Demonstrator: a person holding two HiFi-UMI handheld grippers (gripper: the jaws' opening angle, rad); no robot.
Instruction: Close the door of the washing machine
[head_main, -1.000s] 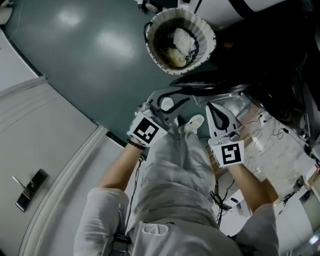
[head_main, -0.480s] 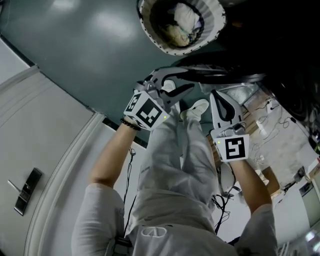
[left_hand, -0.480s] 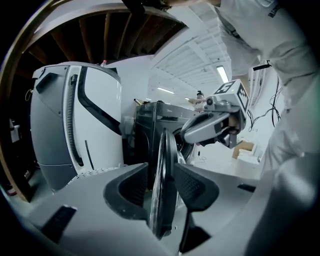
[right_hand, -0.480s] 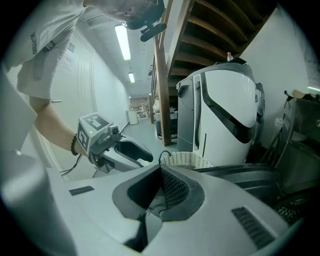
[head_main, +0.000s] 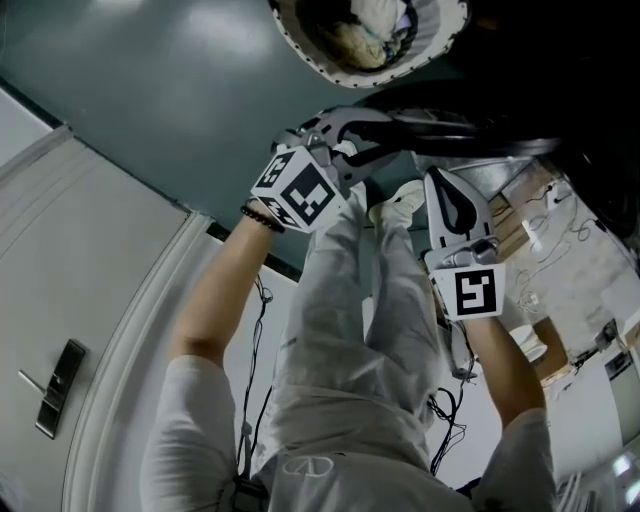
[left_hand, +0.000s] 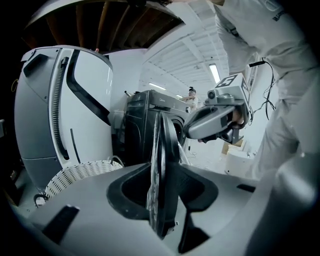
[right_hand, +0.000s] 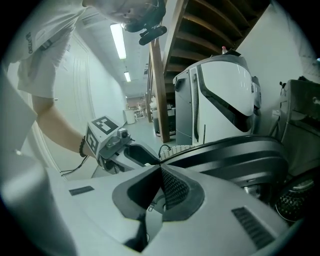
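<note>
The washing machine's round dark door (head_main: 470, 138) stands open; in the left gripper view it shows edge-on (left_hand: 161, 165). My left gripper (head_main: 345, 135) straddles that rim. Its jaws are closing, the rim lies between them, and I see no firm press by the pads. The dark machine body (left_hand: 142, 117) stands behind the door. My right gripper (head_main: 452, 200) is shut with nothing in it, its tips (right_hand: 160, 169) just short of the door's rim (right_hand: 235, 150). The left gripper (right_hand: 132, 152) also shows in the right gripper view, and the right gripper (left_hand: 210, 122) in the left one.
A white woven laundry basket (head_main: 440, 30) with clothes sits on the dark green floor beyond the door. A tall white appliance (left_hand: 60, 110) stands beside the machine. The person's legs (head_main: 360, 330) are below the grippers. Cables and boxes (head_main: 560, 250) lie to the right.
Both grippers have moved toward the door, upward in the head view. The left gripper has come down over the door's rim. The basket has slid toward the frame's top edge.
</note>
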